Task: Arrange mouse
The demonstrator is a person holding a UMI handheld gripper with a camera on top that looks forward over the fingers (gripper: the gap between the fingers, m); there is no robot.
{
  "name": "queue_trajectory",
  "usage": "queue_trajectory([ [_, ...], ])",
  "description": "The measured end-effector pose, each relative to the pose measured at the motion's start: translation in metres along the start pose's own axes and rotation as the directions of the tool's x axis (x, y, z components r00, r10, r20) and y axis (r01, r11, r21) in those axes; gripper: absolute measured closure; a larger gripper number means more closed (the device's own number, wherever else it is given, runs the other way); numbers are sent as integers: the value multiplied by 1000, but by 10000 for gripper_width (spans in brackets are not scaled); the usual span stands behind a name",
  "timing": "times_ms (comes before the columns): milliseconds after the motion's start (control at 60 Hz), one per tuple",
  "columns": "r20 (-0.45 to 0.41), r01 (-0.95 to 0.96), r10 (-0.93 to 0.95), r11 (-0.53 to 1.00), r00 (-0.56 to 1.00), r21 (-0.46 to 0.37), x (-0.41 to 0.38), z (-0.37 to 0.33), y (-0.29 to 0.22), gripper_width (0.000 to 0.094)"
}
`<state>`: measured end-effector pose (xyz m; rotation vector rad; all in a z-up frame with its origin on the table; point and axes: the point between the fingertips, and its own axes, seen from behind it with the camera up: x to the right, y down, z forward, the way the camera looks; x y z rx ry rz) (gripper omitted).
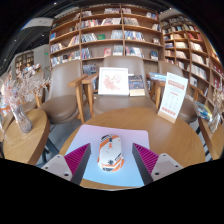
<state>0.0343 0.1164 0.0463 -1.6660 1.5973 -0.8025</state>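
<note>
The gripper (pixel 111 160) has its jaws wide open, and a small white and grey computer mouse (pixel 110 153) lies between them with gaps, on a pale blue rectangular mat (pixel 112 138) on the round wooden table (pixel 165 130). Far behind stand wooden bookshelves (pixel 105 35).

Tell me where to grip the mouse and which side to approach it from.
Grip the mouse across its two long flanks near the middle, coming straight in from the near end. It lies flat on the light mouse pad, lengthwise between the open gripper fingers, so closing them should meet both sides.
</note>
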Motion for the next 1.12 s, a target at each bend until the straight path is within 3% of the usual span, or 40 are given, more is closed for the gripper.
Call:
queue_trajectory([
  [217,12,56,-57,995,998,78,24,-119,-9,80],
  [500,-16,64,-62,993,998,102,70,-232,38,78],
  [1117,-48,80,-75,989,996,122,91,-298,95,80],
])
